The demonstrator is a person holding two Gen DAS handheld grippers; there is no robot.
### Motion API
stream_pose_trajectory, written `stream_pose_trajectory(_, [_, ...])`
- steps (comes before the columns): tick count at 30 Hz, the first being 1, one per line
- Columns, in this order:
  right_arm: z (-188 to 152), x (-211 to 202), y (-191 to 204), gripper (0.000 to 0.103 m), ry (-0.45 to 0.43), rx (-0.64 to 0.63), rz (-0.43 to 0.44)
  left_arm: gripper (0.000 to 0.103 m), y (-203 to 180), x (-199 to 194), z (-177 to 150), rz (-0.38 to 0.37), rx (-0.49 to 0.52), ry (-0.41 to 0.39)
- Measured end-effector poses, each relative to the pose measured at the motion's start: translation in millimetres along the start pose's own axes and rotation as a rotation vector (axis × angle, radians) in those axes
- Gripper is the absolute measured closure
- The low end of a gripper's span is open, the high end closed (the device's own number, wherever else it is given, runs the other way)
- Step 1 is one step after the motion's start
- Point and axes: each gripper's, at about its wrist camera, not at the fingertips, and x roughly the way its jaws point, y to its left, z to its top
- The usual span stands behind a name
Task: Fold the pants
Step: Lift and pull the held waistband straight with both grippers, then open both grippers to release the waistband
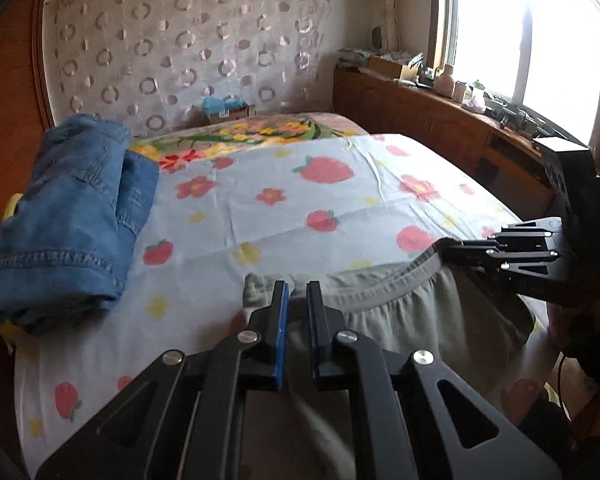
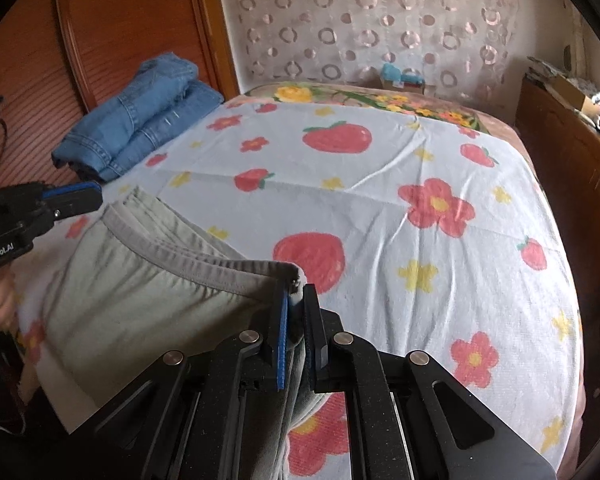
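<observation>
A pair of grey-green pants (image 2: 140,288) is seen lying on the near part of a bed, on a pale blue sheet (image 2: 380,184) printed with strawberries and flowers, the elastic waistband (image 1: 384,286) running across between the two grippers. The right gripper (image 2: 298,300) is clamped on one corner of the waistband, a fold of the fabric being pinched between its blue-padded fingers and lifted slightly off the sheet. The left gripper (image 1: 297,296) is positioned at the opposite end of the waistband; in the left wrist view a narrow gap is seen between its fingers with the cloth lying under and just beyond them, and whether any fabric is actually gripped cannot be told. In the right wrist view the left gripper's tips are seen just beside the far corner of the waistband, apparently apart from it. A folded stack of blue jeans (image 1: 64,216) is placed at the far left edge of the bed, against a wooden panel (image 2: 120,20), well apart from the pants. A floral blanket (image 1: 236,136) is exposed beyond the sheet, and a small box with blue contents (image 1: 224,110) is seen past it, near a circle-patterned curtain (image 1: 188,40). A wooden ledge (image 1: 420,108) crowded with bottles and small items, too small to identify, runs along the right side beneath a bright window (image 1: 520,32).
</observation>
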Motion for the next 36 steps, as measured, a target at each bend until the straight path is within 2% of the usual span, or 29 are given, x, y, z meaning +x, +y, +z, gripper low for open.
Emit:
stream_pose_trajectory(13, [-2, 1, -4, 0.098, -0.001, 0.017, 0.008, 0.066, 2, 9, -7, 0.007, -0.010, 0.056])
stream_pose_trajectory(19, [-2, 0, -5, 0.098, -0.002, 0.016, 0.005, 0.060, 7, 17, -12, 0.014, -0.030, 0.086])
stream_pose_trajectory(22, [-1, -1, -5, 0.086, -0.006, 0.015, -0.019, 0.059, 8, 23, -16, 0.015, -0.036, 0.106])
stream_pose_trajectory(24, [0, -5, -7, 0.071, -0.012, 0.027, -0.037, 0.059, 9, 26, -19, 0.020, -0.035, 0.119])
stream_pose_trajectory(25, [-1, -9, -8, 0.057, -0.020, 0.038, -0.039, 0.059, 9, 27, -20, 0.019, -0.035, 0.122])
stream_pose_trajectory(26, [-1, -13, -9, 0.051, -0.027, 0.044, -0.036, 0.059, 9, 27, -21, 0.017, -0.035, 0.122])
stream_pose_trajectory(31, [-6, -31, -7, 0.046, -0.030, 0.056, -0.027, 0.056, 11, 29, -23, 0.008, -0.047, 0.127])
stream_pose_trajectory(36, [-15, -24, -4, 0.046, 0.030, 0.049, -0.021, 0.051, 18, 32, -22, -0.019, -0.082, 0.127])
